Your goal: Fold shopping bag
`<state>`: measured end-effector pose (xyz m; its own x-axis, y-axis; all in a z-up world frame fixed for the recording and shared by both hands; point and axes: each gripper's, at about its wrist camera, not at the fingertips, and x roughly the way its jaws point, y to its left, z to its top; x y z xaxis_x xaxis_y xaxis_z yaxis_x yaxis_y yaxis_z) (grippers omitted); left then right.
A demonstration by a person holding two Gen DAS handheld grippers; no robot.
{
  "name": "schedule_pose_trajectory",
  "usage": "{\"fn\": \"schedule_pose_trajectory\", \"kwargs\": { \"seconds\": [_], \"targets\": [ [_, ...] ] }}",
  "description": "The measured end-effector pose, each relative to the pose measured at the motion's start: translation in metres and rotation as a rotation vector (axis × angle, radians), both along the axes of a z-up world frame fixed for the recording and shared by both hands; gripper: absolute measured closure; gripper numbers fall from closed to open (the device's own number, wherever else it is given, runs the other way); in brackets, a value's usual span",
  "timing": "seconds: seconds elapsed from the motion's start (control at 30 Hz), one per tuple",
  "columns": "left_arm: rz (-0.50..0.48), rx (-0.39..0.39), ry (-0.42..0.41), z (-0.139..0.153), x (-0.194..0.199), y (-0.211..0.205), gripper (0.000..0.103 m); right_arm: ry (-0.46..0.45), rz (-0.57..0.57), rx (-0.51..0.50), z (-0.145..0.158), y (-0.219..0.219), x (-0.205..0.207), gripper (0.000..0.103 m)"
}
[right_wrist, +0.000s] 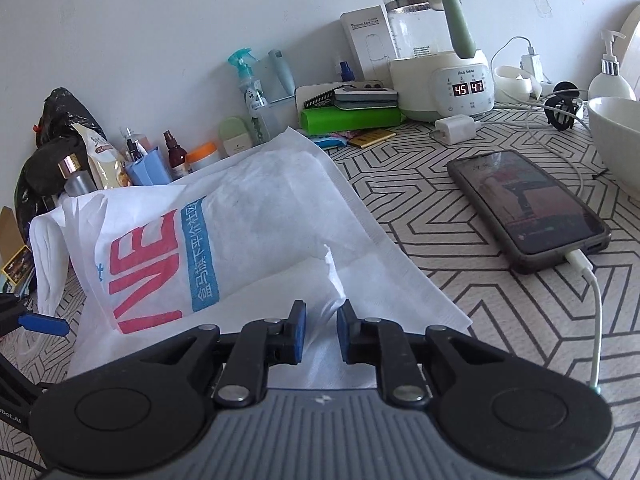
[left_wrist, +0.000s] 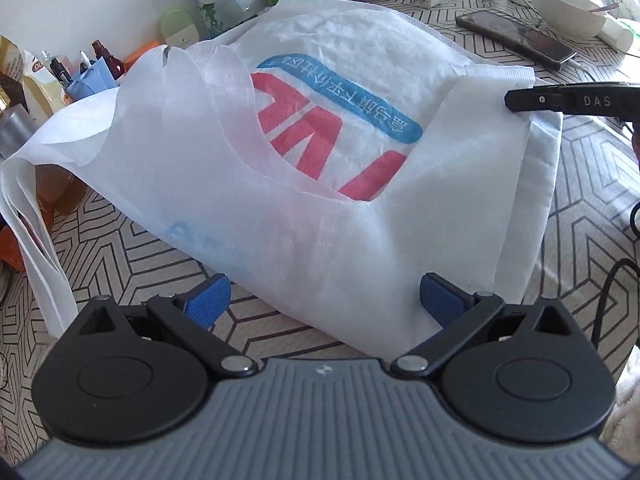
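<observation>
Left claw (left_wrist: 324,300) gapes wide around the white non-woven shopping bag (left_wrist: 320,120), unclamped; right claw (right_wrist: 321,330), narrowly parted, straddles its raised fold, likely to flatten it.

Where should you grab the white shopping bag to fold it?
Probably the shopping bag by its near edge, coming in low from the front: that edge is lifted off the table, and the left hand-held gripper already stands open around it.
</observation>
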<state>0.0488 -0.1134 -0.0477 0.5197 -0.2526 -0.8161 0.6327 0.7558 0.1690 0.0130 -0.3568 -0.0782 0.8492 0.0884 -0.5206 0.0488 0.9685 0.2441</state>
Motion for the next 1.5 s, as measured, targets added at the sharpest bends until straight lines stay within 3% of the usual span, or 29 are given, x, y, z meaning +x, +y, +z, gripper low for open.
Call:
{"fn": "schedule_pose_trajectory", "kwargs": {
  "seconds": [0.1, 0.17, 0.3, 0.43, 0.5, 0.6, 0.73, 0.83, 1.03, 1.23, 1.33, 1.43, 1.5],
  "targets": [
    [-0.001, -0.012, 0.018, 0.000, 0.001, 0.004, 0.000, 0.004, -0.053, -0.123, 0.008, 0.007, -0.004, 0.072],
    [0.000, -0.015, 0.025, 0.000, 0.002, 0.004, 0.000, -0.039, -0.047, -0.141, 0.018, 0.012, -0.012, 0.072],
    [-0.010, -0.013, 0.022, 0.001, 0.002, 0.003, 0.000, -0.140, 0.143, -0.116, 0.038, 0.036, -0.025, 0.069],
    [0.005, -0.033, 0.046, 0.002, 0.007, 0.006, 0.000, -0.101, 0.353, -0.101, 0.040, 0.066, -0.016, 0.068],
    [0.034, -0.050, 0.067, 0.003, 0.010, 0.010, 0.000, -0.019, 0.393, -0.127, 0.029, 0.076, -0.005, 0.068],
    [0.075, -0.081, 0.004, 0.019, 0.006, 0.026, 0.000, 0.069, 0.405, -0.102, 0.013, 0.076, 0.004, 0.069],
    [0.189, -0.197, -0.077, 0.051, 0.003, 0.067, 0.000, 0.067, 0.421, -0.059, 0.009, 0.068, 0.004, 0.068],
    [0.400, -0.307, -0.095, 0.063, 0.024, 0.105, 0.000, 0.063, 0.427, -0.052, 0.013, 0.068, 0.003, 0.066],
    [0.673, -0.403, -0.077, 0.053, 0.088, 0.141, 0.000, -0.042, 0.474, -0.077, 0.050, 0.081, -0.005, 0.057],
    [0.757, -0.490, -0.059, 0.042, 0.132, 0.158, 0.000, -0.124, 0.647, -0.232, 0.104, 0.115, 0.005, 0.045],
    [0.832, -0.536, -0.084, 0.039, 0.140, 0.165, 0.000, -0.149, 0.690, -0.295, 0.119, 0.129, 0.018, 0.044],
    [0.942, -0.571, -0.146, 0.043, 0.142, 0.174, 0.000, -0.134, 0.737, -0.299, 0.128, 0.139, 0.038, 0.044],
    [0.929, -0.599, -0.180, 0.046, 0.143, 0.176, 0.000, -0.108, 0.771, -0.274, 0.137, 0.146, 0.056, 0.043]
  ]
}}
